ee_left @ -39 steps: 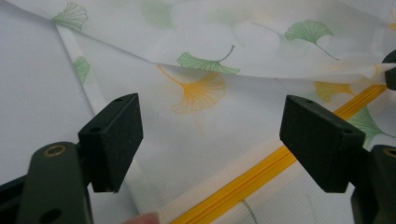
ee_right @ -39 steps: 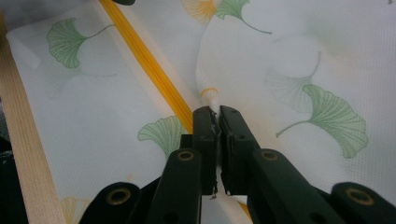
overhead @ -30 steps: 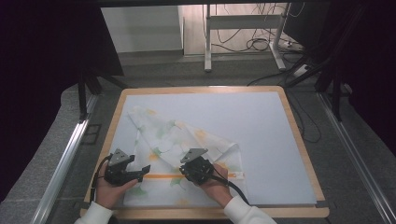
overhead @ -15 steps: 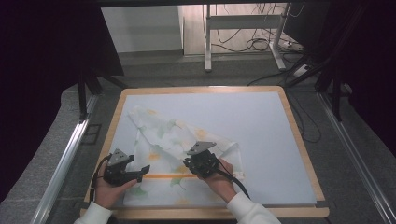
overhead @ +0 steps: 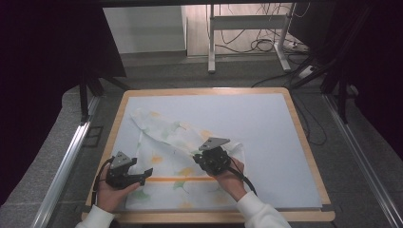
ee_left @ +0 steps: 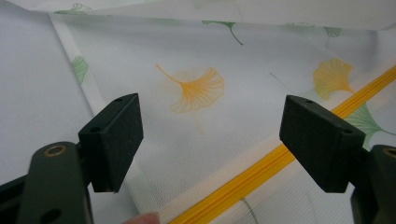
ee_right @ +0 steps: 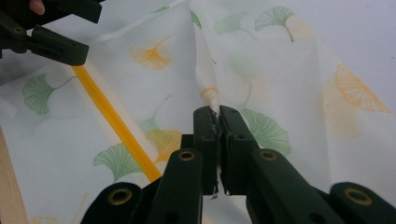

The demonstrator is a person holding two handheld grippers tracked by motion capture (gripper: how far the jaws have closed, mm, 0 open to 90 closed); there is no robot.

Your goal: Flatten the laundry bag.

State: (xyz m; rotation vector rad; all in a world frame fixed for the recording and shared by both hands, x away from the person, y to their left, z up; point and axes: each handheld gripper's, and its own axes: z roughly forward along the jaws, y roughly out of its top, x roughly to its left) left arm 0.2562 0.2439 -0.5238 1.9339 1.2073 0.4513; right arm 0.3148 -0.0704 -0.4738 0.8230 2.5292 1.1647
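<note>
A white mesh cloth bag (overhead: pixel 166 137) printed with green and orange ginkgo leaves lies crumpled on the pale mat, with a yellow zipper (overhead: pixel 176 179) running across its near part. My right gripper (overhead: pixel 198 154) is over the middle of the cloth. In the right gripper view, my right gripper (ee_right: pixel 215 114) is shut on a bunched fold of the cloth (ee_right: pixel 205 70), which rises from the jaws. My left gripper (overhead: pixel 142 175) sits at the cloth's near left edge. It stands open (ee_left: pixel 217 140), with the cloth (ee_left: pixel 196 88) and zipper (ee_left: pixel 280 154) lying flat between its wide jaws.
A wooden-rimmed board (overhead: pixel 304 142) holds the pale mat; its right half is bare. Metal rails run along both sides of the table. A desk frame and cables stand on the floor beyond. The left gripper (ee_right: pixel 56 28) shows at the right gripper view's upper left.
My right gripper has moved a little right and away from the near edge, drawing the pinched fold of cloth with it. The left gripper has stayed put and open.
</note>
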